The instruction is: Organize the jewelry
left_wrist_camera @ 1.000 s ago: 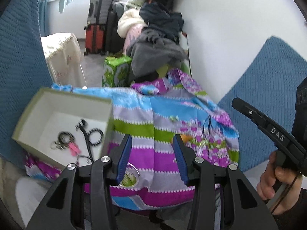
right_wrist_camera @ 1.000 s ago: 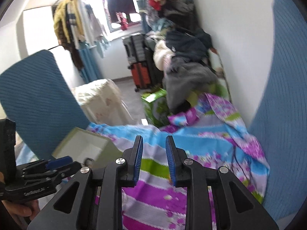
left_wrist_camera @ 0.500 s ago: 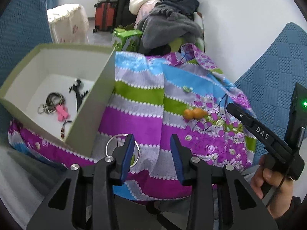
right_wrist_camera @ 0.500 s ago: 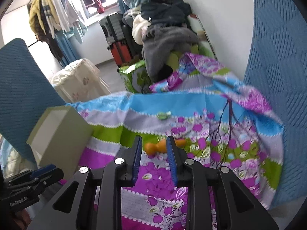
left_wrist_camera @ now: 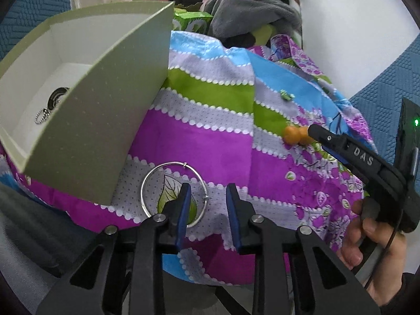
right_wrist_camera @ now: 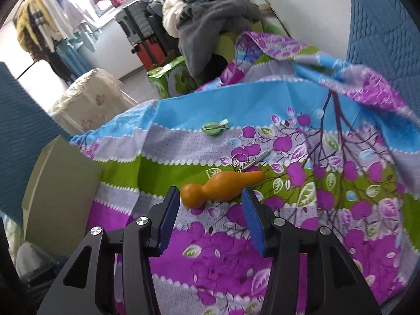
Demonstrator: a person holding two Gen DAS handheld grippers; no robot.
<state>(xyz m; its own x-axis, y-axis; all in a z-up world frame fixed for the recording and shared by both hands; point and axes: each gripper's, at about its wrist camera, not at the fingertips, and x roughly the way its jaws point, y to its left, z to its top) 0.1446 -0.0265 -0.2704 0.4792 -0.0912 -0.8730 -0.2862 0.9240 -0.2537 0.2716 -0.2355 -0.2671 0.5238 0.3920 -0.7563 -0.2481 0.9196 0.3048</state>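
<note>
A thin silver bangle (left_wrist_camera: 157, 181) lies on the striped cloth (left_wrist_camera: 199, 136). My left gripper (left_wrist_camera: 207, 195) is open just over it, the left finger inside the ring. A grey-green box (left_wrist_camera: 105, 120) at the left holds several jewelry pieces (left_wrist_camera: 51, 103). An orange gourd-shaped charm (right_wrist_camera: 223, 185) with a metal key ring (right_wrist_camera: 240, 159) lies just beyond my right gripper (right_wrist_camera: 211, 199), which is open wide with a fingertip at each end of the charm. It also shows in the left wrist view (left_wrist_camera: 295, 135). A green hair clip (right_wrist_camera: 214, 128) lies farther back.
The box's side (right_wrist_camera: 60, 191) stands left of my right gripper. Blue chair backs (right_wrist_camera: 380, 26) flank the cloth. A pile of clothes (right_wrist_camera: 210, 23), suitcases (right_wrist_camera: 147, 44) and a green carton (right_wrist_camera: 170, 78) lie beyond it.
Both grippers have moved down and forward to the cloth. My right gripper has opened wider around the orange charm. My left gripper has come over the bangle.
</note>
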